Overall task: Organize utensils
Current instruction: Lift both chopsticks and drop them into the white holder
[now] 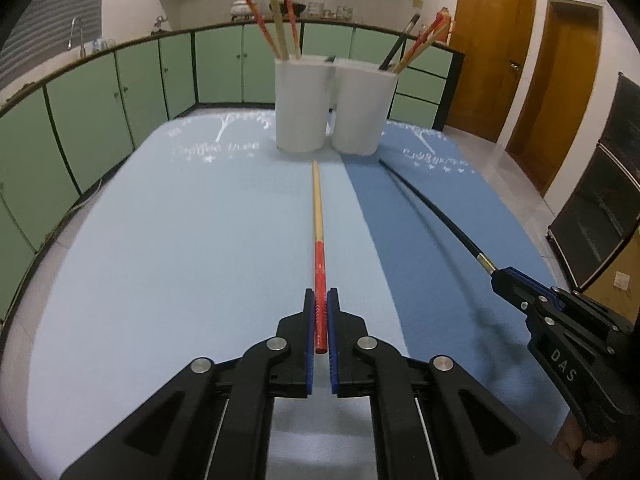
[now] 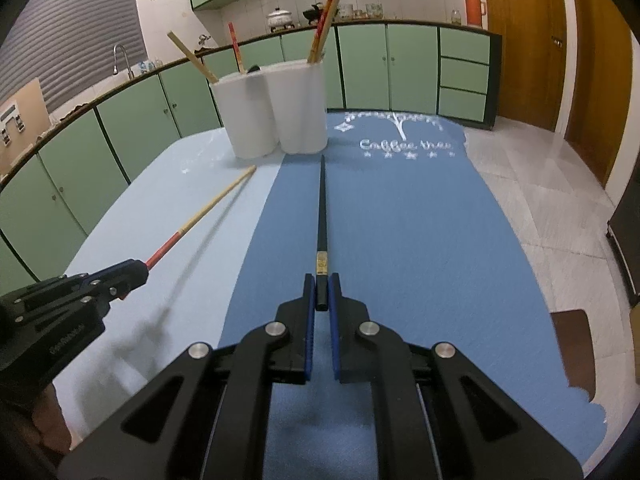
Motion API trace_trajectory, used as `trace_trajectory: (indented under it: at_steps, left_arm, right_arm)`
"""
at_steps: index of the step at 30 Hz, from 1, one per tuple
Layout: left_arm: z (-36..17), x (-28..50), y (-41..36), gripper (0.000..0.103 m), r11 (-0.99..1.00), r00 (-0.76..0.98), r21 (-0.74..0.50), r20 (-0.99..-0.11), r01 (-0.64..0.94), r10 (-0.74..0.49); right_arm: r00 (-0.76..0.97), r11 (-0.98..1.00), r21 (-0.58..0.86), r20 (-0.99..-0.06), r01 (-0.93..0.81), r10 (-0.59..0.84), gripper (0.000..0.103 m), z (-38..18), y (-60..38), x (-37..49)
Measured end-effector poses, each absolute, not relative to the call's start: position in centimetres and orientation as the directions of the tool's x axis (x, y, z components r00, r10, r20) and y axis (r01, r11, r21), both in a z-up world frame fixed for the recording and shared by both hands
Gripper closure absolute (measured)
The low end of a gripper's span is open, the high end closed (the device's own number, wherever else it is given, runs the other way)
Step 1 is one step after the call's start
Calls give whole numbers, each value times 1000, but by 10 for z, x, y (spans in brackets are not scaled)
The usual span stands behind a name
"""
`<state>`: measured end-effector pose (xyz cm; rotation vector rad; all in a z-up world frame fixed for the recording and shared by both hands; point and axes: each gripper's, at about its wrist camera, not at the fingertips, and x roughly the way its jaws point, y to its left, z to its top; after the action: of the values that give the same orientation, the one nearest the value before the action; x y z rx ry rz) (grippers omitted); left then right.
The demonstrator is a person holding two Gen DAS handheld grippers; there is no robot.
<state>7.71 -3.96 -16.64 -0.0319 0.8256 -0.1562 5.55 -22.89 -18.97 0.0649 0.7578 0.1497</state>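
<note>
At frame centre, the left gripper [image 1: 321,300] clamps a red-handled chopstick [image 1: 319,240]; the right gripper [image 2: 321,286] clamps a black chopstick [image 2: 321,216], both tips aimed at two white holders [image 1: 300,104] at upper centre.

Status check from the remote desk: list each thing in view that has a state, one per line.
Left tongs: shut on the red-handled chopstick.
Red-handled chopstick: held, pointing at the holders.
Right tongs: shut on the black chopstick.
Black chopstick: held, pointing at the holders.
Left white holder: upright, three chopsticks inside.
Right white holder: upright, several chopsticks inside.
Light blue mat: flat.
Dark blue mat: flat.
</note>
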Motion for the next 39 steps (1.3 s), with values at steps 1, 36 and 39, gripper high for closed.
trace_trajectory:
  at_steps: [1, 36, 39]
  left_arm:
    - [-162, 76, -39, 97, 988, 676, -87, -722, 128, -151]
    - [-40, 101, -30, 98, 979, 850, -84, -486, 185, -203]
    - [-33, 106, -31, 98, 976, 851, -95, -477, 198, -219]
  right_arm:
    - [722, 987, 110, -673, -114, 158, 97, -186, -229, 55]
    - [815, 956, 131, -499, -264, 293, 97, -42, -231, 96]
    - [805, 946, 142, -498, -290, 322, 97, -32, -229, 103]
